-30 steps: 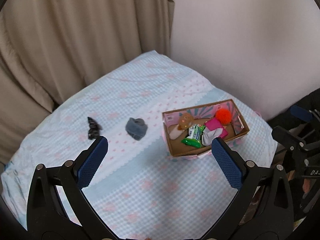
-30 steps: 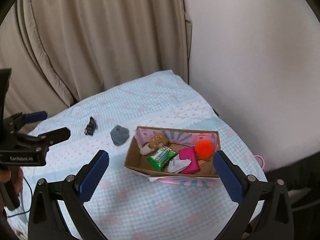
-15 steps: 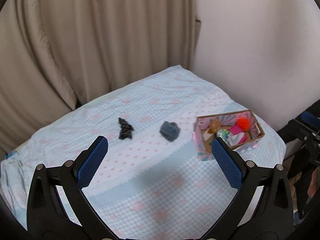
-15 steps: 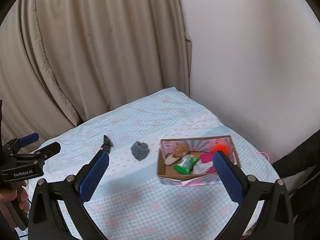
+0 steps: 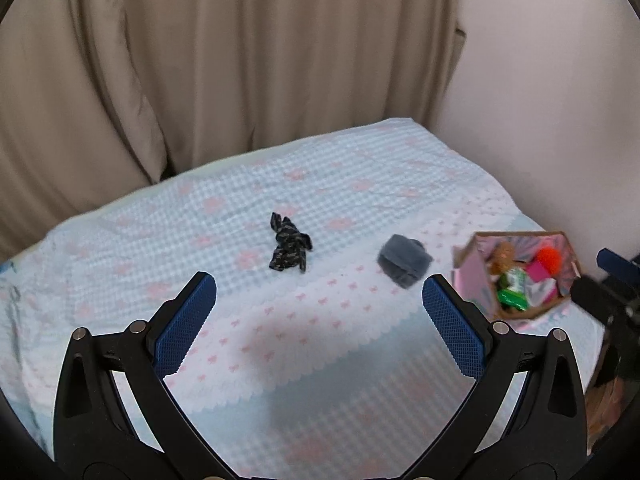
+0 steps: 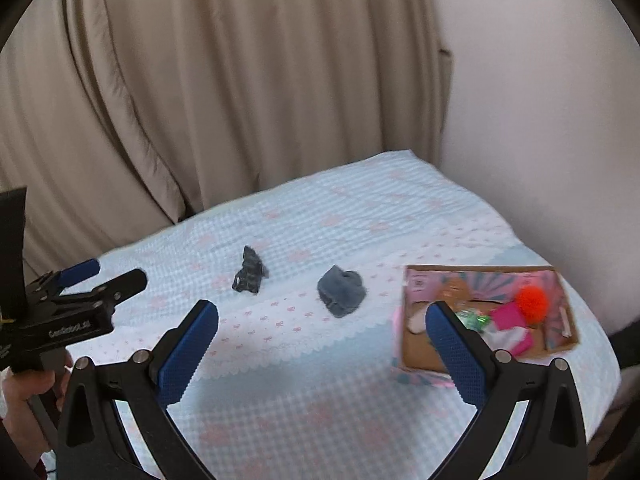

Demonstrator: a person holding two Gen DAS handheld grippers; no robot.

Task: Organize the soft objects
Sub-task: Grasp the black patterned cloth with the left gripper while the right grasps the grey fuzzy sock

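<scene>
A crumpled dark patterned cloth [image 5: 289, 249] [image 6: 249, 270] and a grey folded cloth [image 5: 404, 260] [image 6: 341, 290] lie on the light blue checked bedspread [image 5: 320, 360]. A cardboard box [image 5: 468, 264] [image 6: 416, 356] at the right holds an orange pom-pom [image 6: 531, 303], a pink item, a green packet and a small brown doll. My left gripper [image 5: 319, 312] is open and empty above the bed, short of the cloths. My right gripper [image 6: 322, 344] is open and empty, near the grey cloth and the box.
Beige curtains [image 5: 240, 60] hang behind the bed and a pale wall [image 5: 560, 100] stands at the right. The left gripper also shows in the right wrist view [image 6: 80, 292], at the left edge. The bed's front and right edges drop off.
Both grippers have pulled back and swung left. The box has slid toward the right of both views, and the two cloths now sit nearer the middle. Both grippers stayed open.
</scene>
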